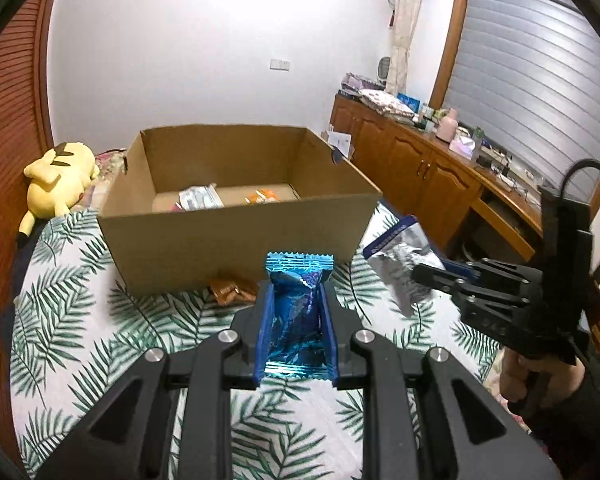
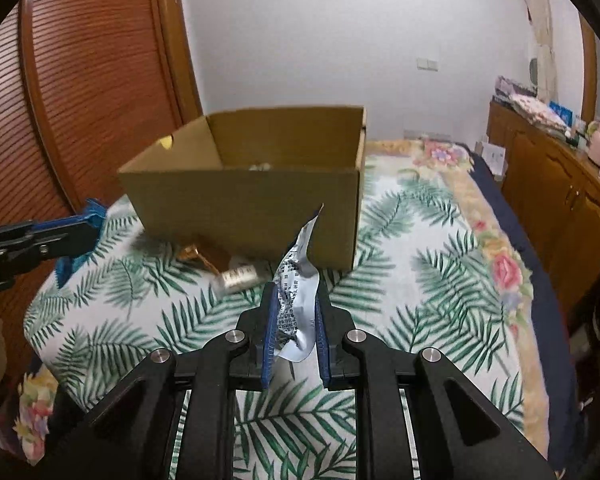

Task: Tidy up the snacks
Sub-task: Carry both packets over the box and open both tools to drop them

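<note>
My left gripper point(image 1: 294, 292) is shut on a shiny blue snack packet point(image 1: 296, 312), held above the bed in front of an open cardboard box point(image 1: 236, 236). The box holds a white packet point(image 1: 200, 197) and an orange packet point(image 1: 262, 196). My right gripper point(image 2: 296, 296) is shut on a silver-white snack packet point(image 2: 296, 292); it also shows in the left wrist view point(image 1: 404, 264), to the right of the box. The box stands ahead in the right wrist view point(image 2: 244, 208). A brown packet point(image 1: 232, 290) and a gold one point(image 2: 238, 276) lie on the bed by the box's front.
The bed has a palm-leaf cover point(image 1: 80, 300). A yellow plush toy point(image 1: 58, 180) lies left of the box. A wooden cabinet point(image 1: 420, 168) with clutter on top runs along the right. A slatted wooden wardrobe point(image 2: 80, 80) stands at the left.
</note>
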A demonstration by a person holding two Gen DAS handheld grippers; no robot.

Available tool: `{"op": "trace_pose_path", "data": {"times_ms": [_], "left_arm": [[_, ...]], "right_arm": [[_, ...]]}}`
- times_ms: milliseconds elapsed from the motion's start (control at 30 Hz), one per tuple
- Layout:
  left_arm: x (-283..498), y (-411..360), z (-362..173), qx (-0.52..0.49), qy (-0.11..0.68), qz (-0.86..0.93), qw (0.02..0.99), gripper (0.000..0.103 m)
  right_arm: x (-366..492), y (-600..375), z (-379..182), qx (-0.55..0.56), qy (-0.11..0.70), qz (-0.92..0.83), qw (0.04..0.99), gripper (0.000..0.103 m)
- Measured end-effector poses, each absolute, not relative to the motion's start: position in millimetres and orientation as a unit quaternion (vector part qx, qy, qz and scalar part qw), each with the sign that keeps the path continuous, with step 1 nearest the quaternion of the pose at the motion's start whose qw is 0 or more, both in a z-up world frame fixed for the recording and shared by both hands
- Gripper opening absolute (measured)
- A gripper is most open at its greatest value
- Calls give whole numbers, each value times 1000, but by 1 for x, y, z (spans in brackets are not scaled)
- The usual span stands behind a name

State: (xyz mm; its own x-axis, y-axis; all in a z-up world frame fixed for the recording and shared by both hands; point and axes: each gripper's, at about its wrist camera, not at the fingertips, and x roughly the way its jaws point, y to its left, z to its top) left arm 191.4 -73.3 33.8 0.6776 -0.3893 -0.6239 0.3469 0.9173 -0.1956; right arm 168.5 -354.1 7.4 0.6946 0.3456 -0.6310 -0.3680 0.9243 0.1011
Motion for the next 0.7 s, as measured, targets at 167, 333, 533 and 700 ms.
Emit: {"op": "trace_pose_path", "data": {"times_ms": [167, 333, 533, 700], "left_arm": [[207, -62, 47, -38, 331, -202, 921, 20], [222, -52, 55, -44, 318, -205, 925, 20], [246, -44, 60, -44, 312, -199, 928, 20], [269, -38, 66, -35, 304, -189, 933, 20]], "right_arm": [[171, -350, 32, -14, 316, 205, 926, 14], [177, -341, 52, -21, 291, 212, 933, 14], [195, -325, 70, -22, 268, 226, 936, 14], [216, -307, 79, -40, 256, 230, 938, 14]]}}
